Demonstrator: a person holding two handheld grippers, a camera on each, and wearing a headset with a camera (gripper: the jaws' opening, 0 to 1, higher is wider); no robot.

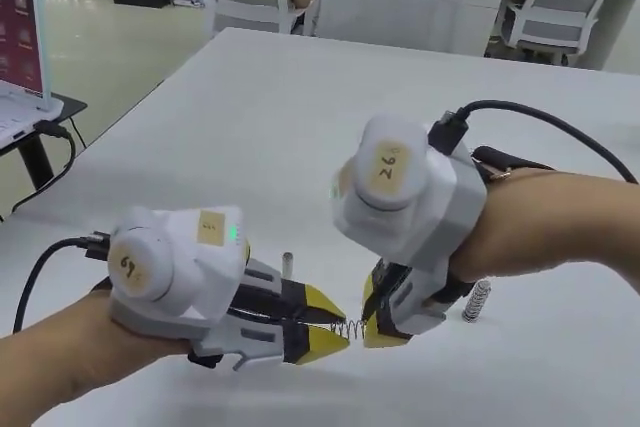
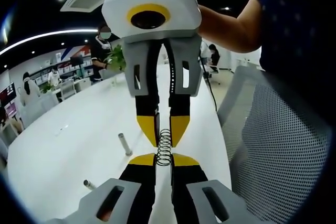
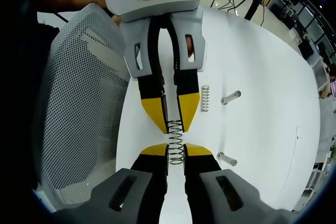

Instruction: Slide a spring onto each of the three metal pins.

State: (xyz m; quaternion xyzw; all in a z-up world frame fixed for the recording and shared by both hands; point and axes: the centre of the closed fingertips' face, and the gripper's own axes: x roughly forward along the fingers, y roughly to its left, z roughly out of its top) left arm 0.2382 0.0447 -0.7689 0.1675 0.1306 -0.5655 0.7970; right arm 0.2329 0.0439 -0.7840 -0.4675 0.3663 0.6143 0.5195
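Note:
A small coil spring (image 1: 349, 327) hangs just above the white table (image 1: 300, 127), stretched between both grippers. My left gripper (image 1: 335, 329) is shut on one end of it and my right gripper (image 1: 372, 327) on the other, tips facing each other. In the left gripper view the spring (image 2: 164, 148) runs from my left gripper (image 2: 164, 159) up to the right gripper (image 2: 164, 129). A second spring (image 1: 477, 300) lies on the table under the right hand. One metal pin (image 1: 288, 265) stands behind the left gripper. Two pins (image 3: 231, 97) (image 3: 227, 159) and the loose spring (image 3: 205, 98) appear in the right gripper view.
A grey mesh chair back (image 3: 84, 103) sits at the table's near edge, below the grippers. Office chairs (image 1: 560, 2) stand beyond the far edge, and a laptop on a side stand (image 1: 20, 57) is at the far left. People sit far off in the background (image 2: 102, 45).

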